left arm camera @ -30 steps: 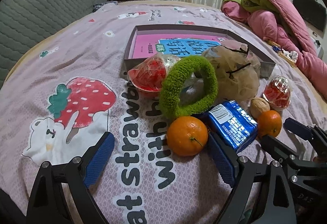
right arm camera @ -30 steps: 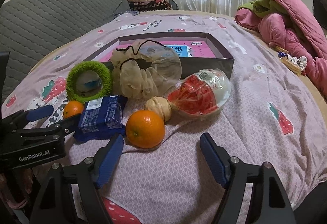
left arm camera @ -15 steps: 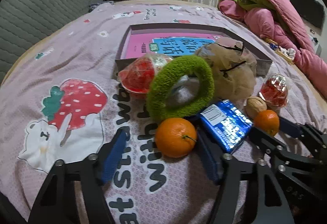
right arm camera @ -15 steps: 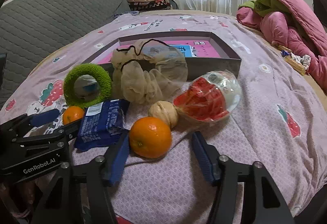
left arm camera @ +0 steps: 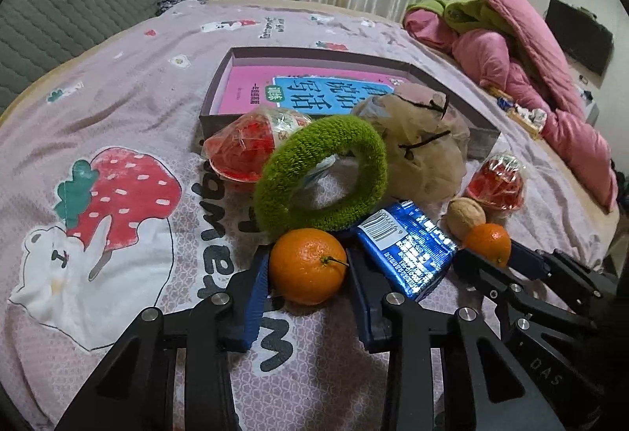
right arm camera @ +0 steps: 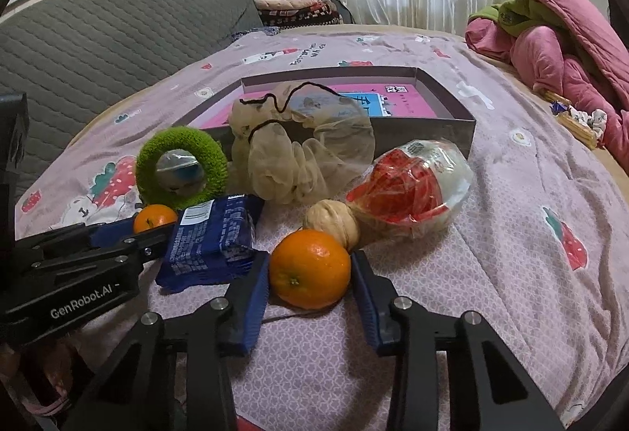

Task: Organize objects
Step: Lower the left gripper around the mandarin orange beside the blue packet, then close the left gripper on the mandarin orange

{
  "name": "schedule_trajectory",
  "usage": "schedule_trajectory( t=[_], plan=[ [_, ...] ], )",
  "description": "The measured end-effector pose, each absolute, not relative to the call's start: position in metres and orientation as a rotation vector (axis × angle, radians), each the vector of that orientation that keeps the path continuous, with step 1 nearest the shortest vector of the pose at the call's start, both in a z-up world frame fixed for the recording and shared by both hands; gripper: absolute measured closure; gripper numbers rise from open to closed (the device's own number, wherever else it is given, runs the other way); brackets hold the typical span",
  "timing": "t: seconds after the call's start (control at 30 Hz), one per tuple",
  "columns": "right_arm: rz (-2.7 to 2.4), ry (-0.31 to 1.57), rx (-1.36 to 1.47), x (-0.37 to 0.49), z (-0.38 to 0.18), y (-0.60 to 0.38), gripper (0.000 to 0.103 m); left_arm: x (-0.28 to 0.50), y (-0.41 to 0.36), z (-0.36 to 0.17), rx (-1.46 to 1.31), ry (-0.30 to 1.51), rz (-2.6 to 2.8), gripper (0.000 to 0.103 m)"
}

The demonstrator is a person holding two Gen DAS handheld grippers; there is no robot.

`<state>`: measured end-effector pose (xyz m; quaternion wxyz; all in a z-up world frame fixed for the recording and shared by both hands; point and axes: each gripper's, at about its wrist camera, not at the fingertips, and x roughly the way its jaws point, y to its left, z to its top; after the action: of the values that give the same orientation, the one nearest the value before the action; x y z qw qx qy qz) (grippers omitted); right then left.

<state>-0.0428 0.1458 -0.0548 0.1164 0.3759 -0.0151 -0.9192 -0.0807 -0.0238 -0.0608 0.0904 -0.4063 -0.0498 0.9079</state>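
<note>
While their jaws had just been closing, an orange (left arm camera: 308,265) was flanked by the left gripper (left arm camera: 306,270), its blue pads at the fruit's sides, and a second orange (right arm camera: 309,268) likewise by the right gripper (right arm camera: 310,274); a box (right arm camera: 424,124) lay beyond both.

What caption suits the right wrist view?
Right tongs closing around an orange on the bed, beside a walnut and blue packet.
</note>
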Motion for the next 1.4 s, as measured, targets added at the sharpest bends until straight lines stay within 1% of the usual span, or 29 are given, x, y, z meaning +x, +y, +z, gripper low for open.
schedule_trajectory(
  t=[0.4, 0.43, 0.6, 0.77, 1.0, 1.13, 1.4],
  plan=[
    [-2.689, -0.111, 1.04, -0.029, -0.042, 0.161, 0.063, -0.055, -0.022, -0.049, -1.149, -0.141, 2.684, 0.065],
    [-2.691, -0.112, 1.034, -0.029, -0.041, 0.162, 0.064, -0.053, -0.021, -0.047, -1.143, -0.133, 2.684, 0.065],
    [-2.707, -0.046, 1.017, -0.028, -0.038, 0.16, 0.067, -0.046, -0.015, -0.039, -1.119, -0.092, 2.696, 0.065],
    [-2.681, -0.053, 1.031, -0.03, -0.041, 0.158, 0.067, -0.041, -0.016, -0.043, -1.144, -0.077, 2.698, 0.065],
    [-2.663, -0.092, 1.033, -0.03, -0.042, 0.163, 0.068, -0.037, -0.017, -0.038, -1.142, -0.076, 2.714, 0.065],
    [-2.646, -0.147, 1.033, -0.029, -0.042, 0.169, 0.069, -0.034, -0.013, -0.034, -1.134, -0.077, 2.71, 0.065],
    [-2.653, -0.139, 0.997, -0.025, -0.039, 0.17, 0.069, -0.032, -0.002, -0.025, -1.068, -0.077, 2.696, 0.065]
  ],
)
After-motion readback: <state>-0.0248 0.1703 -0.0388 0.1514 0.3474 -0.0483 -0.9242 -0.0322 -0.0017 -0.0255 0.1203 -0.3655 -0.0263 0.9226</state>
